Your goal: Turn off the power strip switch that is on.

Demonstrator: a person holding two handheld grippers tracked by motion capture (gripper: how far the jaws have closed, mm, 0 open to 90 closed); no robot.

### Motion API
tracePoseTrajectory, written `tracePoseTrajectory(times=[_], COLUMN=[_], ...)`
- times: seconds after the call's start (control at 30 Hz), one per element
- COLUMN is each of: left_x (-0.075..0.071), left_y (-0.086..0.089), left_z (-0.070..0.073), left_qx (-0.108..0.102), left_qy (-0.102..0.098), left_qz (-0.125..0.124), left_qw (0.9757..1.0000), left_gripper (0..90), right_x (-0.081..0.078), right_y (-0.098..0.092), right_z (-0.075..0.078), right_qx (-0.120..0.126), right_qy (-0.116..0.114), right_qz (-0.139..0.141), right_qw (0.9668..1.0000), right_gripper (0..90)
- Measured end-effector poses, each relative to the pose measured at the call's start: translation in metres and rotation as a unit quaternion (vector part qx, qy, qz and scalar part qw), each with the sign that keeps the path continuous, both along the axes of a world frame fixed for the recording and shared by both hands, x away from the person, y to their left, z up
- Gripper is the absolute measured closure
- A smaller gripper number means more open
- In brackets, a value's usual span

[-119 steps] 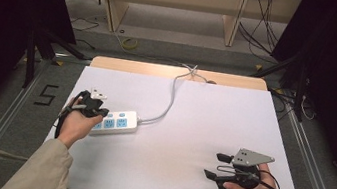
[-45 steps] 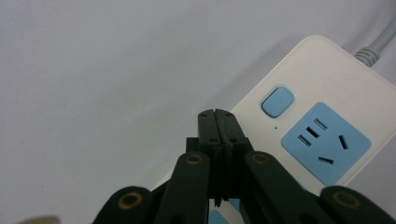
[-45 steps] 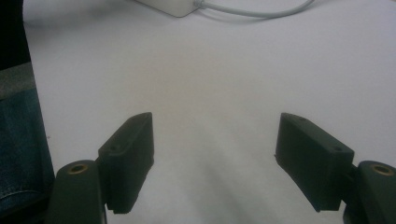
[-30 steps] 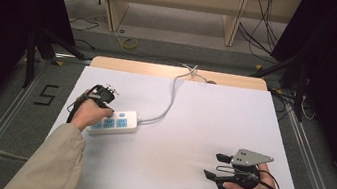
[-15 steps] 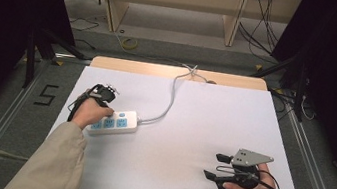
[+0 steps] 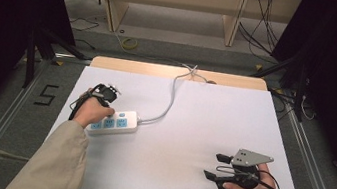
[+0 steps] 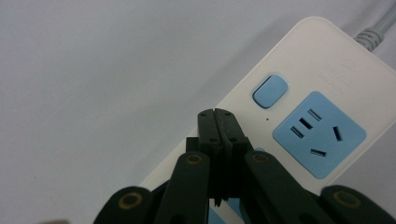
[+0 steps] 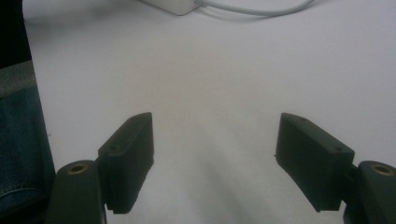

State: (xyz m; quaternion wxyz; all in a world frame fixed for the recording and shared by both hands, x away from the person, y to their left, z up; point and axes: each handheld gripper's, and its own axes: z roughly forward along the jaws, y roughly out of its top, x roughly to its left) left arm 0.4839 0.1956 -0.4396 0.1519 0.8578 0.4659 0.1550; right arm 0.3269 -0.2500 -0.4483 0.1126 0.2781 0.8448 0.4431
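White power strip on white table.

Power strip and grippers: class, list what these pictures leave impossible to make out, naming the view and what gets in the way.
1. High view: the power strip's left end is covered by the left hand.
2. Left gripper view: the left gripper, shut, hides the strip's nearer sockets; whether it touches the blue button is unclear.
3. High view: the cable runs off the table's far edge; its plug is hidden.
4. Left gripper view: lettering beside the button is too faint.
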Motion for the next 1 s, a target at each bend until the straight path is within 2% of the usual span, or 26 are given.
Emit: tracePoseTrajectory(times=[0.2, 0.27, 0.43, 0.6, 0.67, 0.7, 0.73, 0.77, 0.8, 0.83, 0.93, 1.0], left_x=[-0.0002, -0.0002, 0.0006, 0.001, 0.0012, 0.0016, 0.0015, 0.0016, 0.0019, 0.0018, 0.0012, 0.0014], left_y=[0.0006, 0.0018, 0.0053, 0.0041, 0.0052, 0.0052, 0.0041, 0.0029, 0.0023, 0.002, 0.0039, 0.0058], left_z=[0.0007, -0.0002, -0.001, -0.0005, 0.0003, 0.0009, 0.0005, 0.0002, 0.0006, 0.0002, 0.0001, 0.0], left_qx=[0.004, 0.019, 0.006, 0.011, 0.002, -0.019, -0.03, -0.024, -0.005, 0.004, 0.004, -0.003], left_qy=[0.01, 0.011, 0.003, 0.005, 0.006, 0.009, 0.013, 0.008, 0.004, 0.0, 0.004, 0.007], left_qz=[0.0, 0.0, 0.0, -0.002, -0.001, -0.002, -0.002, 0.002, 0.001, 0.002, 0.002, 0.006], left_qw=[0.9999, 0.9998, 1.0, 0.9999, 1.0, 0.9998, 0.9995, 0.9997, 1.0, 1.0, 1.0, 1.0], left_gripper=[90.0, 89.9, 89.9, 89.8, 89.9, 90.0, 90.0, 90.0, 90.0, 90.0, 90.0, 90.0], right_x=[-0.0001, 0.0, -0.0003, 0.0003, 0.0004, 0.0004, 0.0003, 0.0004, 0.0004, 0.0004, -0.0001, 0.0], right_y=[0.0001, 0.0002, 0.0007, 0.0008, 0.0008, 0.0008, 0.0007, 0.0007, 0.0006, 0.0004, 0.0, 0.0001], right_z=[0.0, -0.0001, 0.0, -0.0001, -0.0002, -0.0002, -0.0001, -0.0001, -0.0002, -0.0001, 0.0001, 0.0], right_qx=[-0.001, -0.001, 0.0, -0.001, -0.001, -0.001, -0.001, -0.001, -0.001, -0.001, 0.0, -0.001], right_qy=[0.0, 0.0, 0.0, 0.0, 0.0, 0.0, 0.0, 0.0, 0.0, 0.0, 0.0, 0.0], right_qz=[0.0, 0.0, 0.001, 0.0, 0.0, 0.0, 0.0, 0.0, 0.0, 0.001, 0.0, 0.001], right_qw=[1.0, 1.0, 1.0, 1.0, 1.0, 1.0, 1.0, 1.0, 1.0, 1.0, 1.0, 1.0], right_gripper=[28.3, 28.3, 28.3, 28.3, 28.3, 28.3, 28.3, 28.3, 28.3, 28.3, 28.3, 28.3])
